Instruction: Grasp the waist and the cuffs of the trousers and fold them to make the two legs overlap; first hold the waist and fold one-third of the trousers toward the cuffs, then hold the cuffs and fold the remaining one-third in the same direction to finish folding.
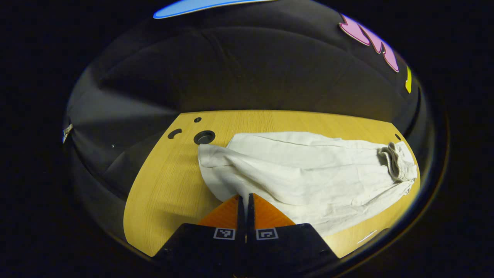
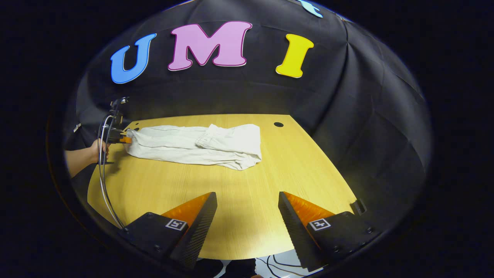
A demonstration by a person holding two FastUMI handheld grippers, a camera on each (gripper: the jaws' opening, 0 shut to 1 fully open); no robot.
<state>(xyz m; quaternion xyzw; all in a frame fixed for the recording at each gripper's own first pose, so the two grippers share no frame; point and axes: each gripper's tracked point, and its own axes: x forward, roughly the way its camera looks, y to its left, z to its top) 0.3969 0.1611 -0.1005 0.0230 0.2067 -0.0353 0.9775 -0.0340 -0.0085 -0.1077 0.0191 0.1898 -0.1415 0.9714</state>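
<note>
In the left gripper view, the left gripper point(image 1: 246, 199), bottom centre, pinches the trousers point(image 1: 308, 173) lying mid-frame on the wooden table point(image 1: 166, 193). In the right gripper view, the right gripper point(image 2: 247, 202) gapes over bare table, trousers upper left.

Bright light on the table point(image 2: 247, 216), dim surroundings, strong fisheye bending at edges

Off-white, creased trousers point(image 1: 305, 177) lie on a yellow-tan wood-grain table point(image 1: 170, 193) with dark round holes point(image 1: 204, 137) near its far edge.
</note>
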